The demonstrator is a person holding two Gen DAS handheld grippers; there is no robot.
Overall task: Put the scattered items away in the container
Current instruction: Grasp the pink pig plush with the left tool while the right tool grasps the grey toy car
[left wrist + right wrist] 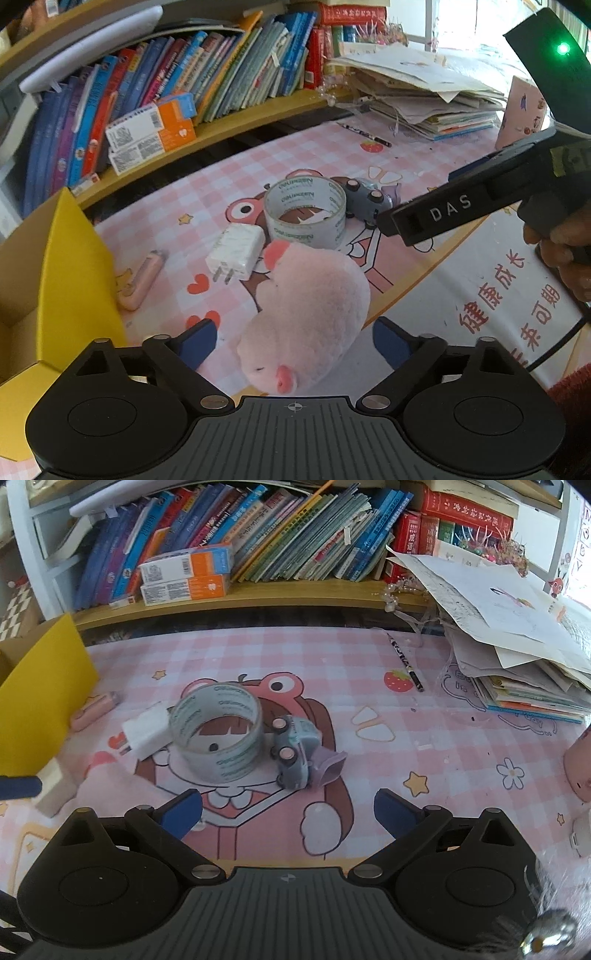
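1. The left gripper has its blue-padded jaws spread wide, one on each side of a pink plush toy without pressing it; it grips nothing.
2. The plush toy is a rounded, fuzzy pale-pink animal with darker pink ears, lying on its side on the pink checked table mat.
3. Just behind it are a white plug charger, prongs toward the camera, and a roll of clear tape, standing on its edge side.
4. A grey-blue toy car lies tipped against the tape.
5. A small pink case, possibly a clipper, lies beside the yellow cardboard box at the left.
6. The right gripper hangs wide open and empty, short of the toy car.
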